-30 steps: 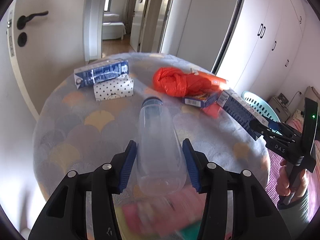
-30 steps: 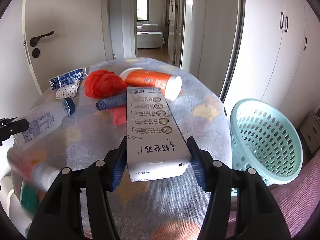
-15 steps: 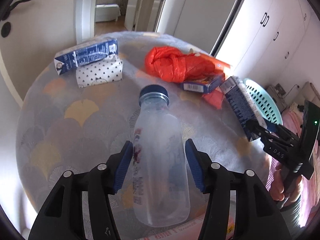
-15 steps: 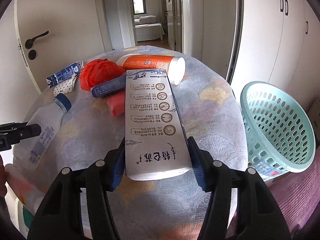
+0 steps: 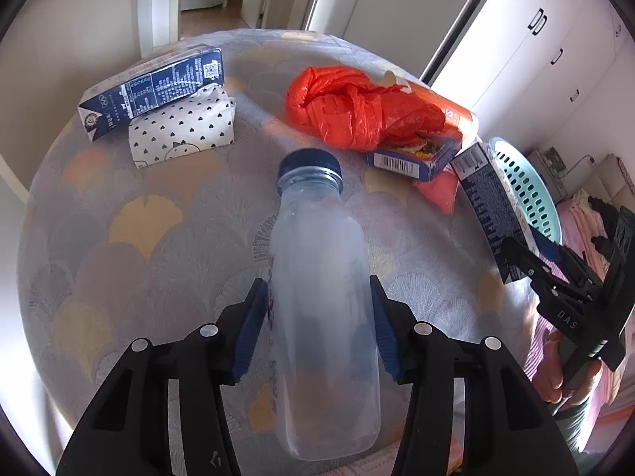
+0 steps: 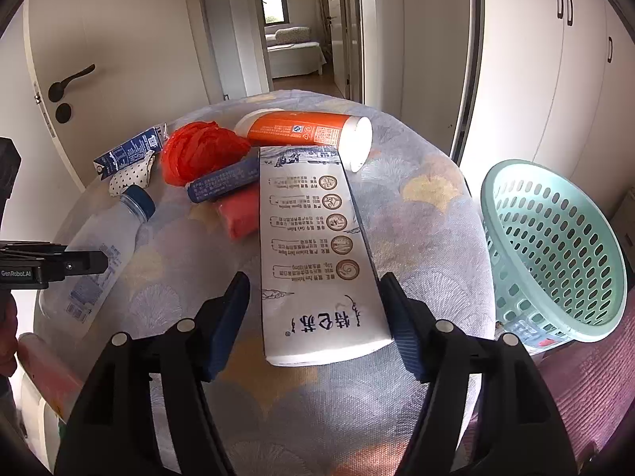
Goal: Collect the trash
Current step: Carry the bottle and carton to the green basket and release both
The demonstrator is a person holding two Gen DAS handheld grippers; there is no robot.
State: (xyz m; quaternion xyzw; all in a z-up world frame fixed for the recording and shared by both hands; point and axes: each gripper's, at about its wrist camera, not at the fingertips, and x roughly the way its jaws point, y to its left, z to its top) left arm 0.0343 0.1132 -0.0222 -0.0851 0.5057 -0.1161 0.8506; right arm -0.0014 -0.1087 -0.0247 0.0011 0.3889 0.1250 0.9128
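Note:
My left gripper (image 5: 317, 325) is shut on a clear plastic bottle (image 5: 321, 297) with a blue cap, held over the round table (image 5: 119, 218). The bottle also shows in the right wrist view (image 6: 103, 246). In the right wrist view a gap shows between the left pad and the tall white carton (image 6: 317, 250) in my right gripper (image 6: 315, 313), and the right pad touches the carton. The carton also shows in the left wrist view (image 5: 492, 214). A mint green laundry basket (image 6: 555, 246) stands on the floor right of the table.
On the table lie a red plastic bag (image 5: 349, 107), an orange tube (image 6: 305, 131), a small blue box (image 5: 412, 158), a red packet (image 6: 238, 214), a blue milk carton (image 5: 151, 91) and a heart-patterned tissue pack (image 5: 182, 131). White cupboards stand behind the basket.
The left gripper has lifted and moved forward over the table with the bottle. The right gripper's left pad has come away from the carton's side.

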